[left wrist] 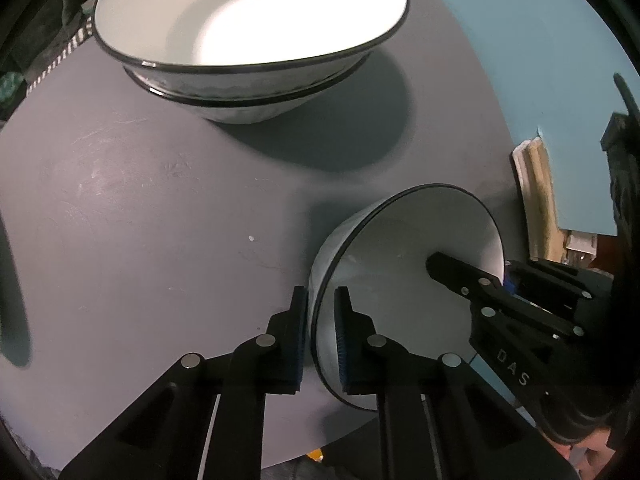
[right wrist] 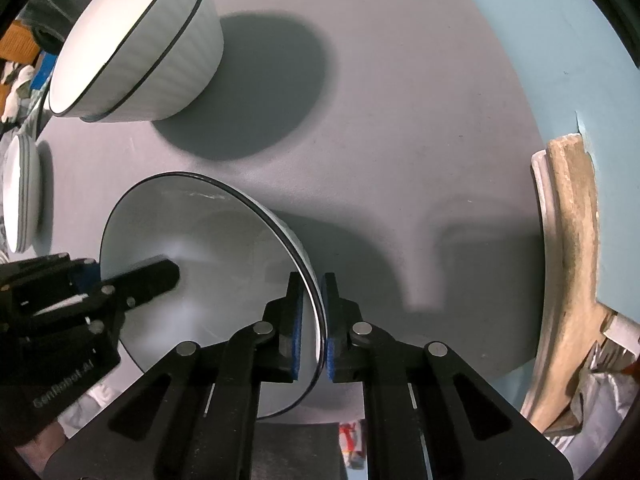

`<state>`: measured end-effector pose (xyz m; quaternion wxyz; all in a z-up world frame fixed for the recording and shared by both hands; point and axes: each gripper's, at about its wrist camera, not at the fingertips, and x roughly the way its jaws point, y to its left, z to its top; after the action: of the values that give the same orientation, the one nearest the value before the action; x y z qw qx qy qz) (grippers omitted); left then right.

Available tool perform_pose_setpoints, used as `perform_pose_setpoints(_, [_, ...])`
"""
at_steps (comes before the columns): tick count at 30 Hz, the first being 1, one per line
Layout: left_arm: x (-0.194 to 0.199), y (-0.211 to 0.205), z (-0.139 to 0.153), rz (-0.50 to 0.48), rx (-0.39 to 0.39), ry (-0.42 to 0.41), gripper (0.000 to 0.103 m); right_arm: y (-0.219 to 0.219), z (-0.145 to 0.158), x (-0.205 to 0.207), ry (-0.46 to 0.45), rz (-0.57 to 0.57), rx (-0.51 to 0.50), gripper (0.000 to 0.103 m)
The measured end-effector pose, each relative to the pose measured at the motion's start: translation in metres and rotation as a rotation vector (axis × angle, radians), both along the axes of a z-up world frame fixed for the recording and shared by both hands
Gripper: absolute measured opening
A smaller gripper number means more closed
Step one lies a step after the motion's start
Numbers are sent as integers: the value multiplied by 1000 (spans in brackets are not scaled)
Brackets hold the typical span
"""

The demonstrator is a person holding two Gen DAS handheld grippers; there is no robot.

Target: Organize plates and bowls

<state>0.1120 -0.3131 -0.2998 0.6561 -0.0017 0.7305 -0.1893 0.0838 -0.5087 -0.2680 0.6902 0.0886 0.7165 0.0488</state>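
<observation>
A small white bowl (left wrist: 404,248) with a thin black rim hangs tilted just above the round grey table (left wrist: 120,200). My left gripper (left wrist: 321,296) is shut on its near rim, one blue pad inside and one outside. My right gripper (right wrist: 312,280) is shut on the opposite rim of the same bowl (right wrist: 192,248). Each gripper shows in the other's view, with one black finger inside the bowl: the right one's finger (left wrist: 452,274) and the left one's finger (right wrist: 156,276). Two larger white bowls (left wrist: 248,20) sit nested at the table's far side (right wrist: 132,40).
Another low white stack of dishes (right wrist: 20,192) stands at the left edge of the table (right wrist: 400,120). A beige, worn upright piece (right wrist: 568,260) stands off the table's right side against a light blue surface. The table rim curves close below both grippers.
</observation>
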Motion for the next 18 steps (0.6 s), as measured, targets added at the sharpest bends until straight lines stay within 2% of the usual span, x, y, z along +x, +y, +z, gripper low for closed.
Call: perform_pose_setpoints(18, [10,-11,-1,3,21,7,12,-1,4,11,21,8,4,6])
